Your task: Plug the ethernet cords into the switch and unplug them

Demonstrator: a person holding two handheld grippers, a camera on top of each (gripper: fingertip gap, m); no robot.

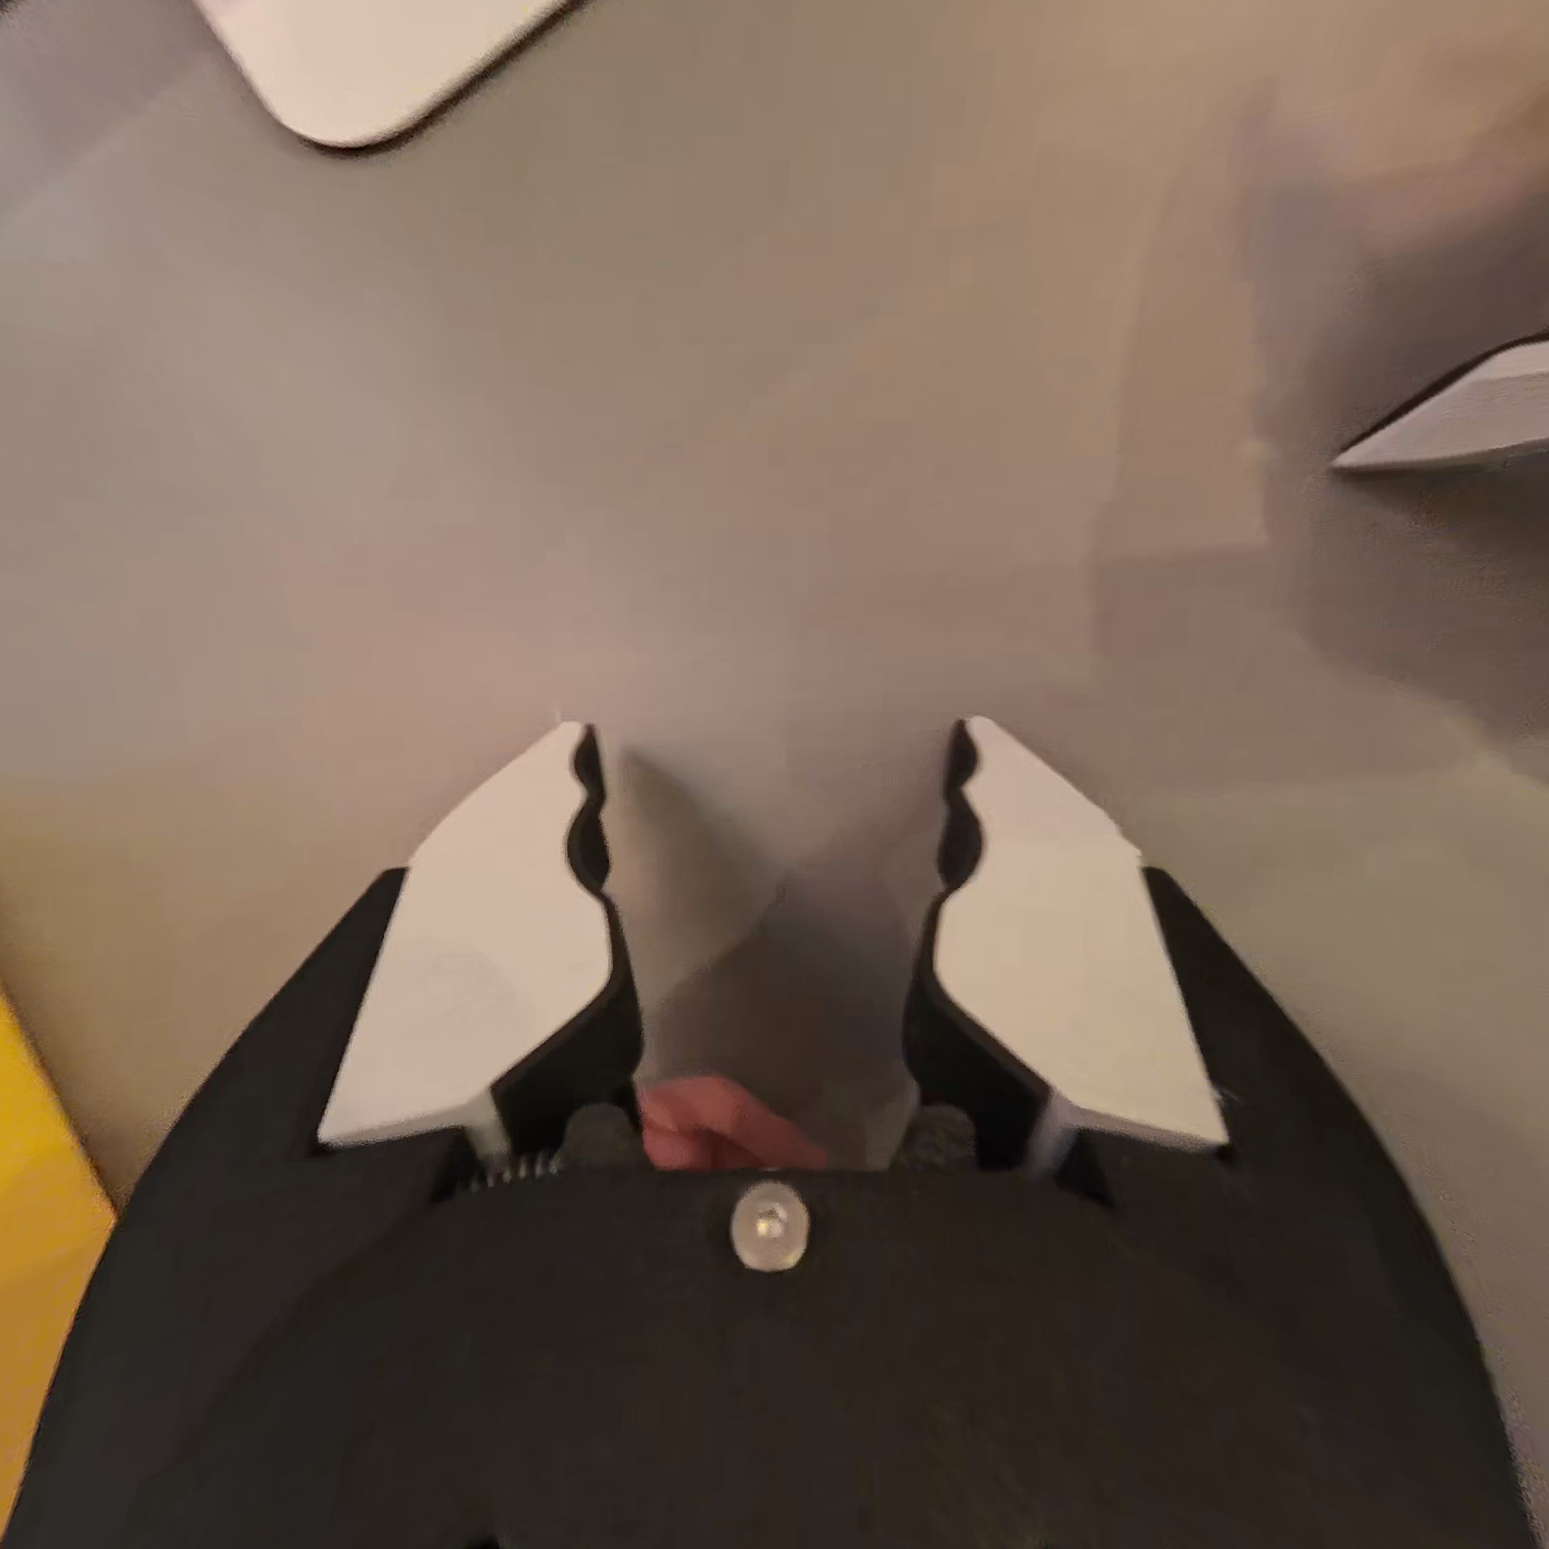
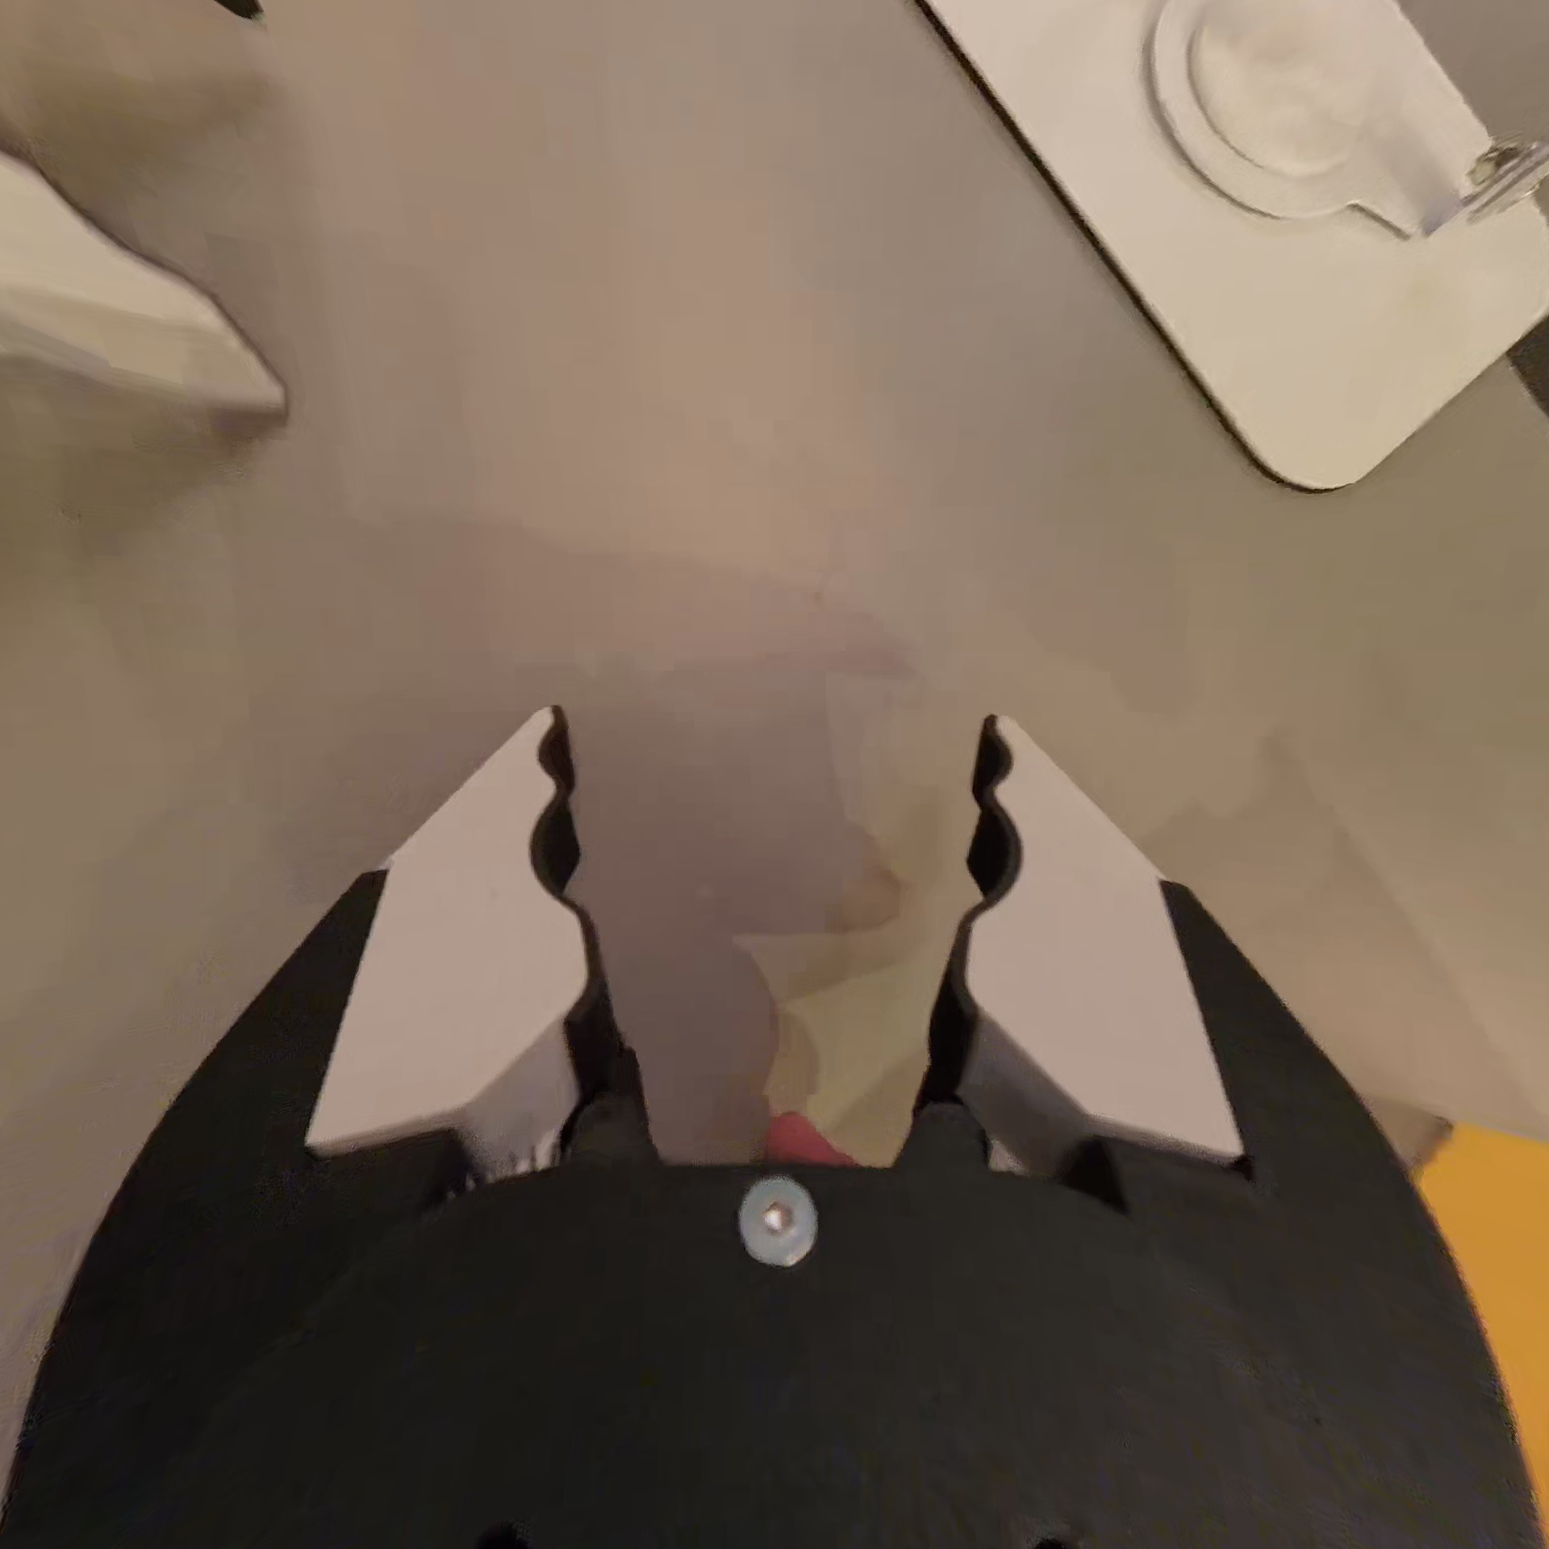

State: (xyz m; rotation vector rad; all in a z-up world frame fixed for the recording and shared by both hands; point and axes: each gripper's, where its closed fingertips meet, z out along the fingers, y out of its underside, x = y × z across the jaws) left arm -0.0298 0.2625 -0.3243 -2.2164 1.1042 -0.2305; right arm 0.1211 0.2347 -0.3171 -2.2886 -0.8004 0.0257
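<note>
No switch and no ethernet cords show in either view. My left gripper [image 1: 771,729] is open and empty, its white fingers spread over the bare grey table [image 1: 754,419]. My right gripper [image 2: 773,717] is also open and empty over the same grey table [image 2: 670,419]. A white finger [image 1: 1458,419] of the right gripper pokes in at the right edge of the left wrist view. A white finger [image 2: 126,335] of the left gripper shows at the left edge of the right wrist view. Both pictures are blurred.
A flat white pad with rounded corners [image 1: 360,59] lies at the top left of the left wrist view. It also shows at the top right of the right wrist view [image 2: 1308,360], with a clear round object [image 2: 1274,109] on it. A yellow surface [image 1: 33,1173] borders the table.
</note>
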